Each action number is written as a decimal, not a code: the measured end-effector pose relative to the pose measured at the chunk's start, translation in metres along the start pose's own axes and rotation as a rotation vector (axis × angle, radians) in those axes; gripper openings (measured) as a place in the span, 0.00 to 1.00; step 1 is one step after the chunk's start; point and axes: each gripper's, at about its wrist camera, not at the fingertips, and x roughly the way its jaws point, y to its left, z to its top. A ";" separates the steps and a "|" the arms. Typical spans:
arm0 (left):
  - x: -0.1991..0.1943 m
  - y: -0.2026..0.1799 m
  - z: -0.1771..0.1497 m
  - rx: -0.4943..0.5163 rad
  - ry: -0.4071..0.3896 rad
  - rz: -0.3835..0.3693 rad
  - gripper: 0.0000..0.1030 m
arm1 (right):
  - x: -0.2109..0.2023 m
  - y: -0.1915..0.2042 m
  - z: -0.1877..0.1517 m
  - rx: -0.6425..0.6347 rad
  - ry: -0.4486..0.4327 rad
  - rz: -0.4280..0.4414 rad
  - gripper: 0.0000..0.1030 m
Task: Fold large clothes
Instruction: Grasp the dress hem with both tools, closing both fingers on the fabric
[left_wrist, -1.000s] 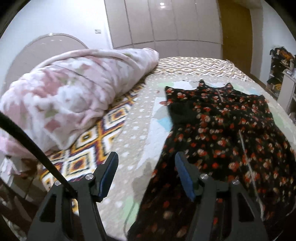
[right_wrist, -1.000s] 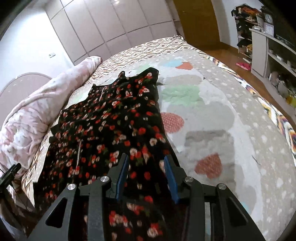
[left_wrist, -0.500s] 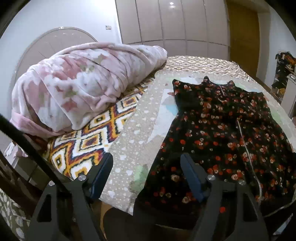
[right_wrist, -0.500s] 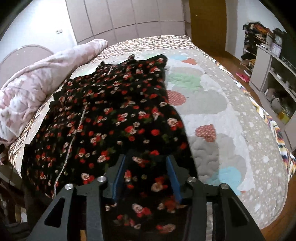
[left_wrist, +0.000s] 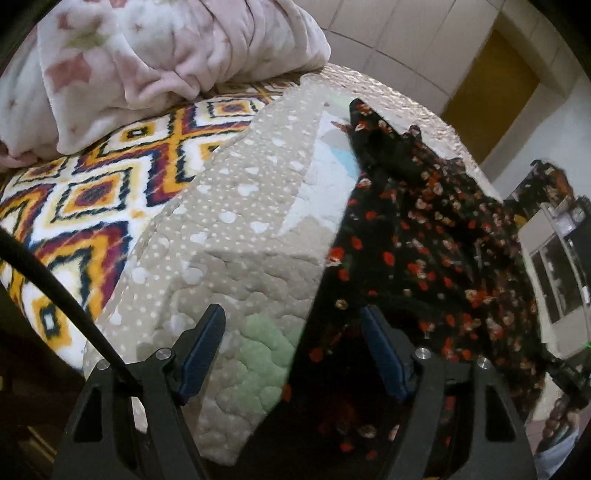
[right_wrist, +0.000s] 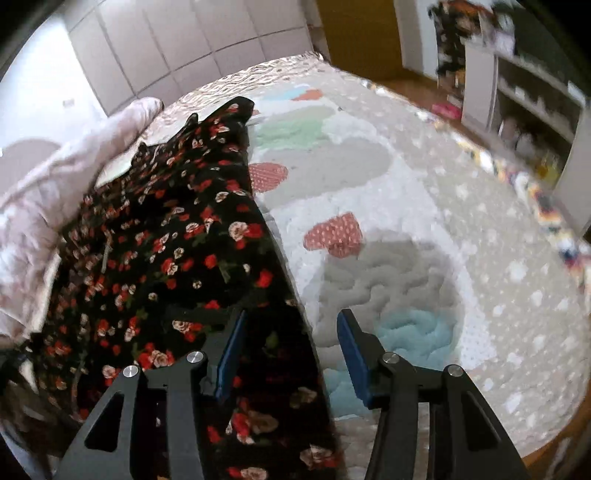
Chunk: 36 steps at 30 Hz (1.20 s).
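Observation:
A black dress with red and white flowers (left_wrist: 417, 236) lies spread flat on the bed, its hem hanging over the near edge. My left gripper (left_wrist: 291, 350) is open, low at the hem's left corner, with the dress edge between the fingers. My right gripper (right_wrist: 288, 350) is open at the hem's right edge; the dress (right_wrist: 177, 236) fills the left of that view and its edge runs between the fingers.
A quilted beige bedspread (left_wrist: 236, 229) with coloured hearts (right_wrist: 334, 232) covers the bed. A rolled pink blanket (left_wrist: 147, 55) lies along the left on a patterned blanket (left_wrist: 88, 192). White shelves (right_wrist: 524, 96) stand on the right. A black cable (left_wrist: 55, 291) crosses the left view.
Both grippers have dropped and moved apart to the two lower corners of the dress. The right gripper's jaws have opened wider.

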 end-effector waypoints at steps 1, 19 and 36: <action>0.001 -0.001 -0.001 0.006 -0.004 -0.002 0.73 | 0.004 -0.004 -0.002 0.016 0.018 0.027 0.53; -0.018 -0.012 -0.046 0.061 0.018 -0.220 0.68 | 0.004 -0.001 -0.040 0.077 0.104 0.402 0.55; -0.019 -0.010 -0.061 0.098 0.001 -0.154 0.71 | -0.001 0.015 -0.077 -0.075 0.161 0.263 0.54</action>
